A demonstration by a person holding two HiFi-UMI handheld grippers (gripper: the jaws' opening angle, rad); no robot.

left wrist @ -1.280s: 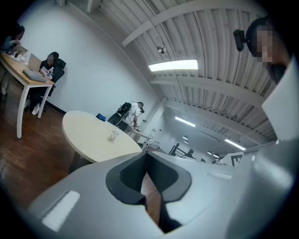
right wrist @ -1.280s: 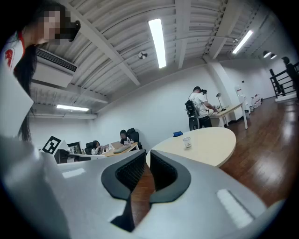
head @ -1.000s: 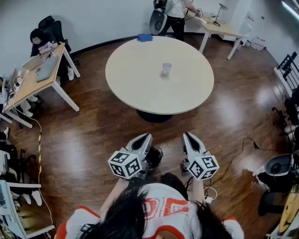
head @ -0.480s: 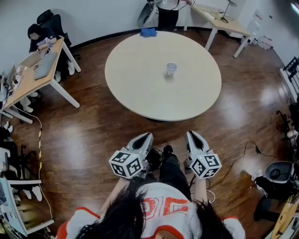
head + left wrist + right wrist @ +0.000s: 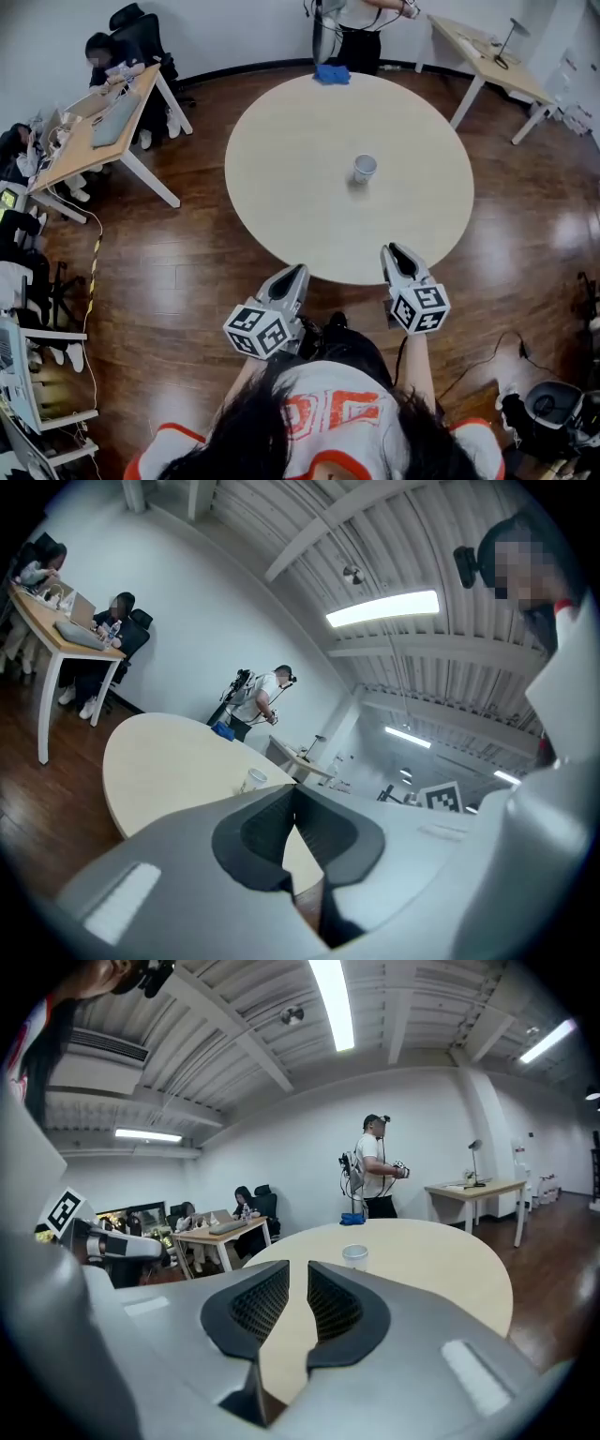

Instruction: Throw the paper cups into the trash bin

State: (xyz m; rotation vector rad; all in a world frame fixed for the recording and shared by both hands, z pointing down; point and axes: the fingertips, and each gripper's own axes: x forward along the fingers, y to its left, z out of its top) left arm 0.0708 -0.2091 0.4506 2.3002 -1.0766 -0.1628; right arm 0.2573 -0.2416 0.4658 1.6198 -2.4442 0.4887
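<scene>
A single white paper cup [image 5: 364, 169] stands upright near the middle of the round beige table [image 5: 281, 187]. The same cup [image 5: 253, 779] shows small in the left gripper view, and the cup [image 5: 354, 1255] sits just beyond the jaws in the right gripper view. My left gripper [image 5: 294, 274] hovers at the table's near edge, shut and empty, tips meeting [image 5: 292, 794]. My right gripper [image 5: 394, 253] reaches just over the near edge, well short of the cup. Its jaws [image 5: 298, 1274] are opening, with a narrow gap and nothing between them. No trash bin is identifiable.
A blue cloth [image 5: 332, 73] lies at the table's far edge, where a person [image 5: 352, 23] stands. Seated people work at a desk [image 5: 103, 122] on the left. Another desk [image 5: 487, 47] stands back right. A dark round object [image 5: 548, 408] and cables lie on the floor, lower right.
The person has walked toward the table, so table and cup now sit closer. Both grippers have come up to the table's near edge from over the wooden floor.
</scene>
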